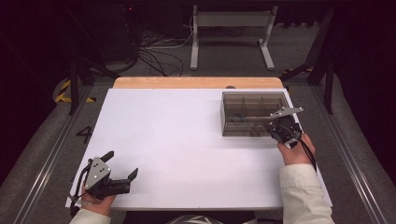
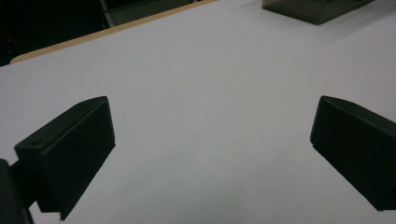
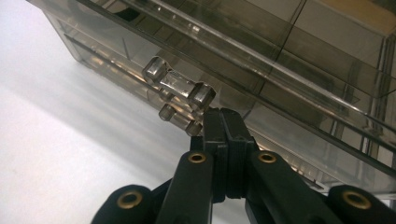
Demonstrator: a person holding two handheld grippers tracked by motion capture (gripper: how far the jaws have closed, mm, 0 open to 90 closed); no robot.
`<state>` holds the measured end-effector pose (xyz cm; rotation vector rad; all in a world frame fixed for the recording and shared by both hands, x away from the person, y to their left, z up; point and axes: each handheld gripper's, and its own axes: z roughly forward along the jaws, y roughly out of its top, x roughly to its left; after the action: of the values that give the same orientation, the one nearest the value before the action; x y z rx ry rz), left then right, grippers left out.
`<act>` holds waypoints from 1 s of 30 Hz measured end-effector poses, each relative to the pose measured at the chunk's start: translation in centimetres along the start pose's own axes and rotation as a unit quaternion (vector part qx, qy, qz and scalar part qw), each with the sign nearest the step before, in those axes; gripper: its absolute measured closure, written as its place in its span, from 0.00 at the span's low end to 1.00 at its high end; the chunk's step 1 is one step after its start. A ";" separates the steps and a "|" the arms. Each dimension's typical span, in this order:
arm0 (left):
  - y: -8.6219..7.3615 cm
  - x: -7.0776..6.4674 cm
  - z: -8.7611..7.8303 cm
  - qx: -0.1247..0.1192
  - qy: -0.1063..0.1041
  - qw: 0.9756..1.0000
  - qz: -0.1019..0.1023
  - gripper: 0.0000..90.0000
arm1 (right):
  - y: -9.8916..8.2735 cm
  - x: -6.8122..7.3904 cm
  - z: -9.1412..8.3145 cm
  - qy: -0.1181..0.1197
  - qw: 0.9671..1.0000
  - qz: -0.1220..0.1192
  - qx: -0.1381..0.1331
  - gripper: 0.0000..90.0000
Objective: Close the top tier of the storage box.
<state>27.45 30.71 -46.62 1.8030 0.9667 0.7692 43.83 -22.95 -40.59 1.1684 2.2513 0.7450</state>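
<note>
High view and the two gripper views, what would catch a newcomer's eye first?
First, the smoky clear plastic compartment box at the far right of the white table, where the right gripper, jaws shut together, noses up to the box's clear plastic latch on its near wall. Next, the left gripper at the near left corner, jaws wide apart over bare tabletop, holding nothing.
</note>
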 end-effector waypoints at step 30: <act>-0.1 0.1 -0.2 0.000 0.007 1.000 -0.003 0.01 | 0.4 0.0 -1.0 -0.012 1.000 0.004 -0.020 0.99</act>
<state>27.27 30.89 -46.63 1.7954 0.9801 0.7784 43.42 -22.98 -39.61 1.1628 2.2033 0.7731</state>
